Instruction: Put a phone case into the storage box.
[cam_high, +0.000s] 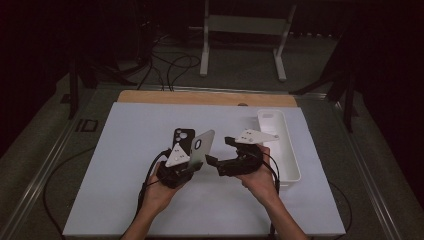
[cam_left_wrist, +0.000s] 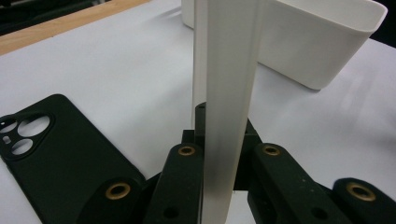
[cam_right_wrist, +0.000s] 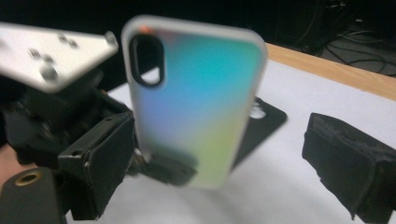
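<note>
White worktop (cam_high: 125, 200) below, the left tongs (cam_high: 187, 167) clamp a pale phone case (cam_high: 201, 147) upright, long axis vertical (camera hole topmost). Right tongs (cam_high: 220, 152) gape wide beside it, holding nothing.

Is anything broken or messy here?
Nothing looks broken or spilled. One oddity: the pale phone case stands upright off the table, clamped at its bottom edge by the left gripper, while the black phone case lies flat. The right gripper is open beside it. The white bin sits tidy.

An iridescent white-rimmed phone case (cam_right_wrist: 196, 100), a black phone case (cam_left_wrist: 56, 154), a white bin (cam_high: 280, 145).
</note>
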